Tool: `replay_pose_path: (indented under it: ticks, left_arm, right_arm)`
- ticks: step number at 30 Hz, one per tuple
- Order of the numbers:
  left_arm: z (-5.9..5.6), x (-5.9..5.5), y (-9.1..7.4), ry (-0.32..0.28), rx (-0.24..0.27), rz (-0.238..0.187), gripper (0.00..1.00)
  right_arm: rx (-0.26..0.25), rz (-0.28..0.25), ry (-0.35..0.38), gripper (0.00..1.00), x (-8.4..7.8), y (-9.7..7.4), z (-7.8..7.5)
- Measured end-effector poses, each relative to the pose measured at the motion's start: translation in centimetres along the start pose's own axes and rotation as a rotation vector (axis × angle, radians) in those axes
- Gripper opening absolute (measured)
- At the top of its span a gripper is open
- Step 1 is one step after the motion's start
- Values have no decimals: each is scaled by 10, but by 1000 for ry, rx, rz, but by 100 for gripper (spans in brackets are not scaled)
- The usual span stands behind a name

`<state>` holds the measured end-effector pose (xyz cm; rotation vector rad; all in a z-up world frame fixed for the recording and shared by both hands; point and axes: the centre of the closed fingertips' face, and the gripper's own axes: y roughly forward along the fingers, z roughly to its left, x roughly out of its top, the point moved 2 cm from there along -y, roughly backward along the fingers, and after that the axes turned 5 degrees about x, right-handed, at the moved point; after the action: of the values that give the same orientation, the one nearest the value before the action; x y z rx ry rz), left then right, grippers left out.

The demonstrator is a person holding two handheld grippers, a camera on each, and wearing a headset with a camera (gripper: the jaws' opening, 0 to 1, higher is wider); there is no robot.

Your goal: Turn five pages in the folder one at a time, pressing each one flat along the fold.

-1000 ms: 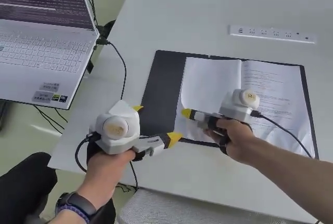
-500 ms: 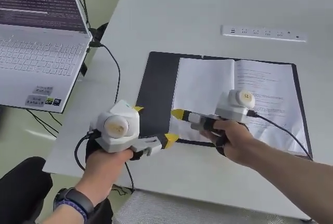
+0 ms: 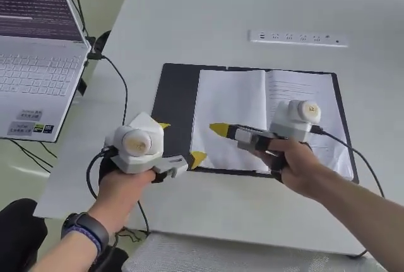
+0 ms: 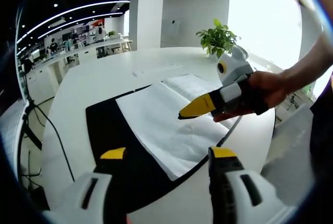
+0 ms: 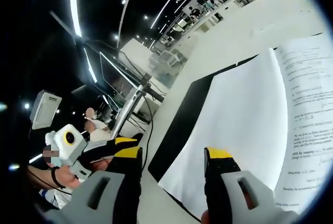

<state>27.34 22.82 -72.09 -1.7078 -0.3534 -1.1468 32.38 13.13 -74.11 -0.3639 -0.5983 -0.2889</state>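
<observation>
On the table [image 3: 208, 7] before you, the folder [image 3: 173, 105] lies open, long axis left to right, fold pointing away. Your left gripper [image 3: 180, 142] gapes wide, empty, at its near-left corner; your right gripper [image 3: 218, 130], jaws apart, hangs over the left page [image 3: 230, 105].

Head view taken from above the near table [image 3: 208, 7] edge, tilted forward and down; folder [image 3: 177, 108] framed at centre, laptop [image 3: 31, 64] at 10 o'clock. Left gripper view held low and close, aimed across the folder; right gripper [image 4: 193, 109] caught at 3 o'clock. Right gripper view rolled, close over the same folder; left gripper [image 5: 125, 147] caught at 8 o'clock.
</observation>
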Motion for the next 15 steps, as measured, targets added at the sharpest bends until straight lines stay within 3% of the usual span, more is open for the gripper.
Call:
replay_pose_path:
  ticks: [9, 15]
  left_arm:
    - [-6, -3, 19, 33, -45, 19, 42]
    - [-12, -12, 35, 45, -70, 36, 24]
  right_arm:
    - [-48, -70, -19, 38, 22, -37, -12]
    - [-78, -100, -2, 34, 21, -59, -17]
